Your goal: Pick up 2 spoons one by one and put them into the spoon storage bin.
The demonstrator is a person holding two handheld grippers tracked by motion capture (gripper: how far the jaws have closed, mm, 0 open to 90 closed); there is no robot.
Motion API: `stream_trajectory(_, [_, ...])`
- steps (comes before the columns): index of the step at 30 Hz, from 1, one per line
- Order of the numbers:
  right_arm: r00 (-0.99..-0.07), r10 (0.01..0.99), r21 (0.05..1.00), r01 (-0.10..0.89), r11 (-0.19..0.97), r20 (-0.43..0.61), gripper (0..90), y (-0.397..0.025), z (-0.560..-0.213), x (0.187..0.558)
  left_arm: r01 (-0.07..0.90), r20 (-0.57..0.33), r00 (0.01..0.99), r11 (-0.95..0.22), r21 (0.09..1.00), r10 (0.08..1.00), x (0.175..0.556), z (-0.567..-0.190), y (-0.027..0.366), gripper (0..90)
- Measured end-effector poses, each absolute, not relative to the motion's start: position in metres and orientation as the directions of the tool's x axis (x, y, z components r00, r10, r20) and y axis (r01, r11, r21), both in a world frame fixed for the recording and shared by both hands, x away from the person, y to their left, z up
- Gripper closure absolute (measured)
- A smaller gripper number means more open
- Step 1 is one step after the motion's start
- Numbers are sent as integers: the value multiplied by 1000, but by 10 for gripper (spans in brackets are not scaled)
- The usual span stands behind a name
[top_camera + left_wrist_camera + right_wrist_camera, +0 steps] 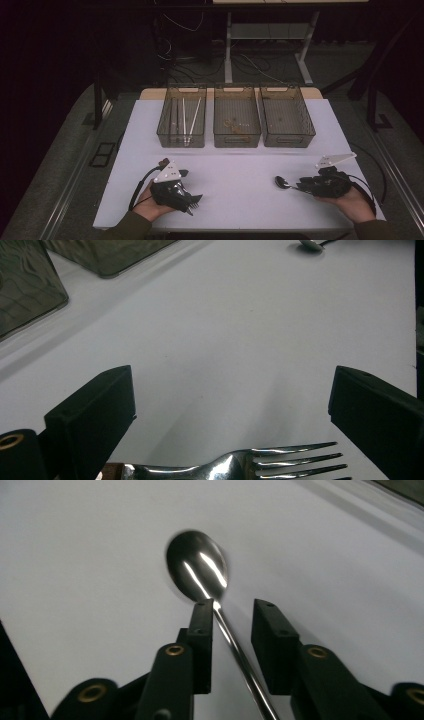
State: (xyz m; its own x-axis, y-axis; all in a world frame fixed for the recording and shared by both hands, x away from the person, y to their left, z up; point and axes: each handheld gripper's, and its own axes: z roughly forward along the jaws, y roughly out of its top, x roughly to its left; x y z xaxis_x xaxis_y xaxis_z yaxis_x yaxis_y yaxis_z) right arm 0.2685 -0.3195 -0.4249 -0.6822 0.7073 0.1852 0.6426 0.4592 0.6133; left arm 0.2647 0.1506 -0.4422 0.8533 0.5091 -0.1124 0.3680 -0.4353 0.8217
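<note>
1. The high view looks forward and down from above the near edge of the white table [235,165], far enough off to take in three bins [237,122] at the far side.
2. The left gripper view sits low, close over a fork [240,467], facing right toward the spoon [311,245].
3. The right gripper view sits closest, just above that spoon [197,565], which all three views share.

On the white table [235,165] there are 3 clear bins in a row at the far side: 1 left bin [182,123], 1 middle bin [236,123], 1 right bin [286,123]. There is 1 spoon [283,183] near right and 1 fork [240,467] near left. 2 grippers are counted: 1 left gripper [192,202] and 1 right gripper [301,186]
</note>
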Motion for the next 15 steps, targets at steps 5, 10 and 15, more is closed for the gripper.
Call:
stream_trajectory(5, [-714,673,638,612,468,192,618,-305,-427,276,369,-111,853,-438,820,510,265,-442,151,32])
stream_trajectory(10, [-716,675,633,609,478,179,614,-298,-433,283,369,-112,854,-439,819,508,265,-443,150,32])
stream_trajectory(15, [-723,670,640,596,484,167,607,-294,-437,285,369,-113,854,-439,819,509,265,-443,150,32])
